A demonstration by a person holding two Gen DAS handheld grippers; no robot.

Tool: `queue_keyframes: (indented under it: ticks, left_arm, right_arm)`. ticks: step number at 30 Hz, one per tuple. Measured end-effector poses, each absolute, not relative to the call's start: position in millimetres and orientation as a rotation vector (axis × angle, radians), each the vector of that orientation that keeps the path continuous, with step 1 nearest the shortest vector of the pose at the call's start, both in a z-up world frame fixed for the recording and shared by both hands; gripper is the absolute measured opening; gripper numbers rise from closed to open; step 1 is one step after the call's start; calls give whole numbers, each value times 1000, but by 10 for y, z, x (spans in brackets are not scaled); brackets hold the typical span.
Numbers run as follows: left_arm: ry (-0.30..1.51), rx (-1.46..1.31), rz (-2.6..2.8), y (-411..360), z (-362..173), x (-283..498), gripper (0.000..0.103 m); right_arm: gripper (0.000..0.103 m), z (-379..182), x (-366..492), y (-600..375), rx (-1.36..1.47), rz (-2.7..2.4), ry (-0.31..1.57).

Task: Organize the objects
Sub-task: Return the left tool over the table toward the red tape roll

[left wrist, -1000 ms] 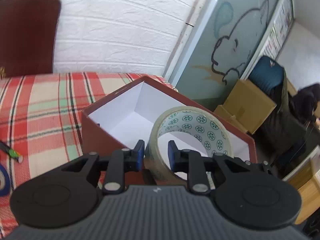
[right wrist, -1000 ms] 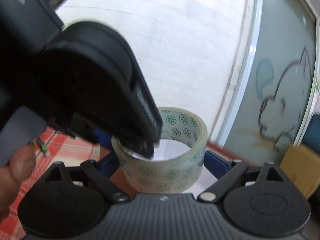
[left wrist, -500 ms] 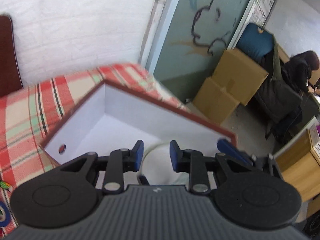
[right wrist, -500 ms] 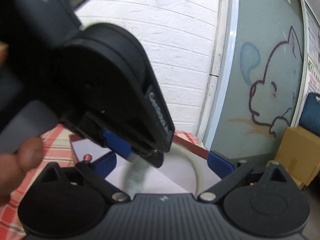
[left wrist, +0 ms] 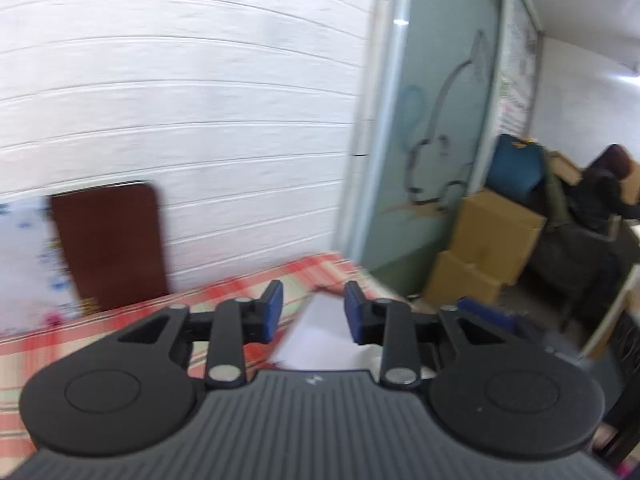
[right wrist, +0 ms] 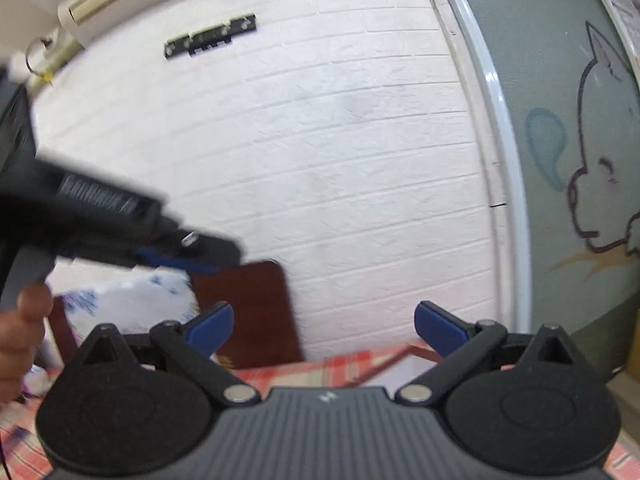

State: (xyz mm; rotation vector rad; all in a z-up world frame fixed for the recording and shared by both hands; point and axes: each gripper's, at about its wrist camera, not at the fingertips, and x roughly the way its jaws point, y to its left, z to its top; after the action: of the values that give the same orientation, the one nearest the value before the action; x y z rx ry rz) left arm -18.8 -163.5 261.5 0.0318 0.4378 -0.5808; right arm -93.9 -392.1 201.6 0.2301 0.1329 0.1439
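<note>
My left gripper [left wrist: 314,312] is held above the red box, whose white inside [left wrist: 320,340] shows between and below the blue pads. Its jaws are opening and nothing is between them. In the right wrist view my right gripper [right wrist: 326,328] stands wide open and empty, facing the white brick wall. Only a thin red rim of the box [right wrist: 384,364] shows below it. The left gripper [right wrist: 180,252] crosses the upper left of that view as a dark blur, with a person's hand [right wrist: 20,332] under it. The tape roll is hidden in both views.
A dark red board [left wrist: 108,244] leans on the wall behind the plaid tablecloth [left wrist: 240,286], next to a white printed bag [left wrist: 24,260]. Right of the table stand a glass partition [left wrist: 432,140], cardboard boxes [left wrist: 492,232] and a seated person [left wrist: 600,192].
Both grippers have risen and tipped up toward the wall. The left jaws have let go of the tape roll over the box and widened. The roll has dropped out of view.
</note>
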Motion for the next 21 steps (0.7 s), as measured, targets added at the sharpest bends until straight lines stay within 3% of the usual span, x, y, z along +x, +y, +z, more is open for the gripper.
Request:
queue_keyframes:
  ticks: [4,7,13,21]
  left_arm:
    - [517,75,-377,-948,2164,-199,41]
    - [617,79,-220,-475,1653,-168,40]
    - [814,-27,-33,159,720,-102,40]
    - [842,-37,43,434,370,-85,41]
  right_arm:
    - [101,1828,-740,-3541,221,226,184]
    - [100,1326,-326,-3133,212,287,302]
    - [89,465,-61,-2269,241,383,575]
    - [84,156,-280,-1590,10,379,700]
